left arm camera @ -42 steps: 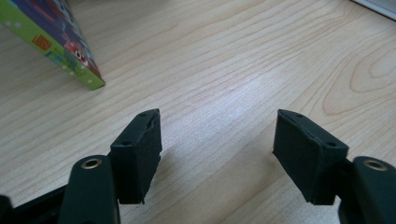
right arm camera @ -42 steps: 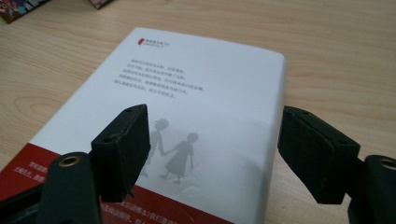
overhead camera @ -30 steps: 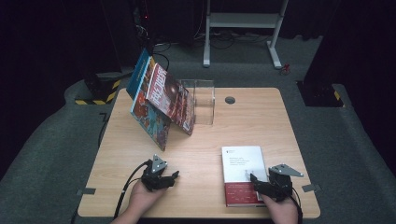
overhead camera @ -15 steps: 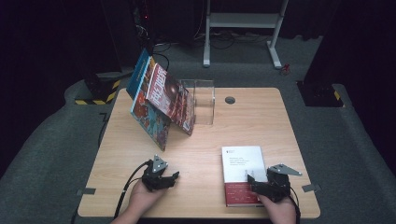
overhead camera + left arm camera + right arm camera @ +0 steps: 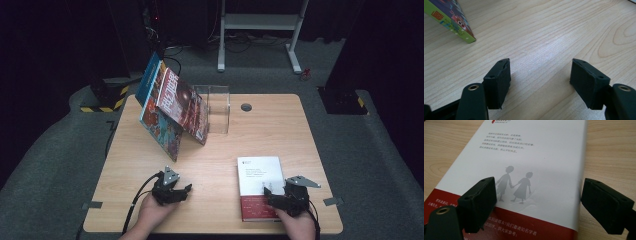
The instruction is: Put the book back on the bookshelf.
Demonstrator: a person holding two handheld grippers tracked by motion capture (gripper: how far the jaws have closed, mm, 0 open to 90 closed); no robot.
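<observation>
Where the pale wood-grain table [image 5: 280,130] runs toward its near right corner, a flat book [image 5: 259,186] lies face up, its matte cover white over most of its length with a dark red band at the near end, small printed text and a grey silhouette of two figures holding hands. The right gripper [image 5: 282,196] rests over that red end; its blocky black jaws have just been opening and now stand wide, one above the cover and one off the book's right edge, pressing on nothing. Near the near left part of the table the left gripper [image 5: 175,191] sits over bare wood, its jaws parted with nothing between them. Toward the far left corner, glossy colourful books [image 5: 172,112] lean slanted against a clear acrylic holder [image 5: 219,107], a thin-walled box shape; whether anything is in its open compartment I cannot tell.
</observation>
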